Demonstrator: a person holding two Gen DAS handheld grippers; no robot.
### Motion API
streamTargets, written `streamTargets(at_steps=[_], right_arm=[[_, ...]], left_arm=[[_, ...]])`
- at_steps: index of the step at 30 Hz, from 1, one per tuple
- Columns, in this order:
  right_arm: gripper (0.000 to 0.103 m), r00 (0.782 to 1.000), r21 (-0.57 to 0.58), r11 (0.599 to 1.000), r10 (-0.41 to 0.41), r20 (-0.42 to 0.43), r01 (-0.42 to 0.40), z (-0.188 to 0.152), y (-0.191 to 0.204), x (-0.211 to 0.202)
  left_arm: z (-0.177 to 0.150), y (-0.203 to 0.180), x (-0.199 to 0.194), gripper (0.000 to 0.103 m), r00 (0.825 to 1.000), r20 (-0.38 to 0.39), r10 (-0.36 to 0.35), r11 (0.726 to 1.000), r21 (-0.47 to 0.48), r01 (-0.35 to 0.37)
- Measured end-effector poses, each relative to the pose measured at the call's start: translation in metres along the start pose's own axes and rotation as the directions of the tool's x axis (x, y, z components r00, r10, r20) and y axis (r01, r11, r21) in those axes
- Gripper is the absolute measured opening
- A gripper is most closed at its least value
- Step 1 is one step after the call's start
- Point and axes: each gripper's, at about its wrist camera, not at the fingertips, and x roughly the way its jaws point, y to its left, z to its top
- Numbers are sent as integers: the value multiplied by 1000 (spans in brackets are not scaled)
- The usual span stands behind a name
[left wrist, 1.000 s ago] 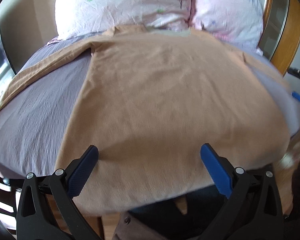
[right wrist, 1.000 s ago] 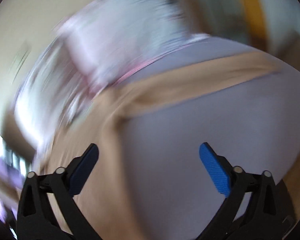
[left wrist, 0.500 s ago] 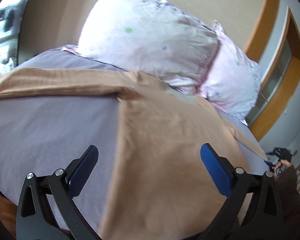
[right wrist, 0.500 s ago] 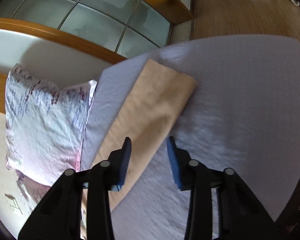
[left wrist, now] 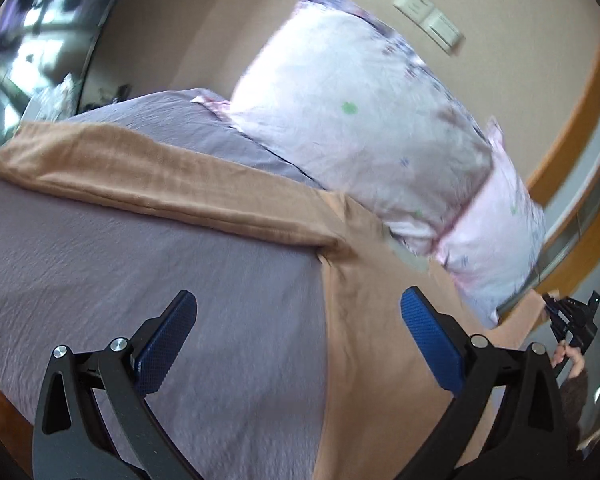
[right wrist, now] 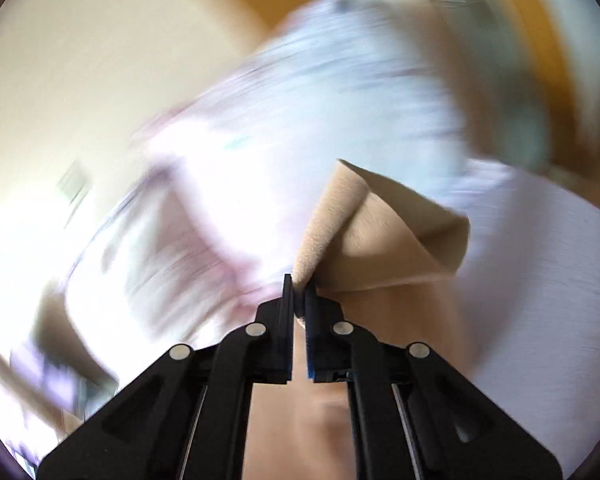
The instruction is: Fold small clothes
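A tan long-sleeved shirt (left wrist: 380,360) lies flat on the lilac bed sheet (left wrist: 140,280), its left sleeve (left wrist: 160,176) stretched out to the left. My left gripper (left wrist: 298,336) is open and empty above the shirt's left side and the sheet. My right gripper (right wrist: 299,286) is shut on the end of the shirt's right sleeve (right wrist: 380,236) and holds it lifted and folded over; that view is blurred by motion. The right gripper also shows in the left wrist view (left wrist: 572,320) at the far right.
Two pale floral pillows (left wrist: 372,120) lean against the beige wall at the head of the bed. A wooden door frame (left wrist: 580,120) stands at the right. A window (left wrist: 28,40) is at the far left. The bed's wooden edge (left wrist: 4,412) is at lower left.
My right gripper closed on the right sleeve's end and lifted it off the sheet. My left gripper swung left toward the left sleeve, staying open.
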Motion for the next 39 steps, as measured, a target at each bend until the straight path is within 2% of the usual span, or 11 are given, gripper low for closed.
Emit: streamTargets(at_steps=[4,6,9,10,11,13,15,20,31,36,39], right_arm=[[4,964,-148,972,149,-221,-184,-53,109,81],[4,920,-202,951,151,-361,-235,-99,152,125],[14,778,-223,919,126,-615,-325,-171,190,168],[21,743,-203,915,139,-655,-350,-184,193,170],[28,737,-195,913,148,-660,-358,-187,193,165],[58,775,-178,920,177,-607,-350,-174,184,147],[69,814,-154,928,207,-542,-338,-151,169,133],[76,857,-136,944,206,-472,-301,-128,135,96],[80,830,-63,934,279,-484,-351,-130,116,85],[80,828,-54,930,296,-476,-363,-128,108,79],[80,834,-46,932,300,-463,-360,-124,98,73]], left_arm=[[8,18,-4,102,999,17,30,996,-82,-29],[12,28,-4,102,999,7,45,991,-130,-44],[21,54,-6,102,997,-4,78,972,-220,-77],[24,61,-6,102,996,-8,88,966,-242,-87],[27,71,-7,102,995,-9,96,957,-274,-95],[36,90,-8,102,992,-10,126,936,-331,-122],[42,105,-8,102,989,-12,145,916,-377,-139],[53,131,-13,94,980,2,198,859,-481,-172],[75,183,-22,65,968,12,249,716,-676,-176],[81,199,-21,22,952,-16,305,696,-678,-235],[93,193,-20,9,932,-36,361,715,-631,-302]])
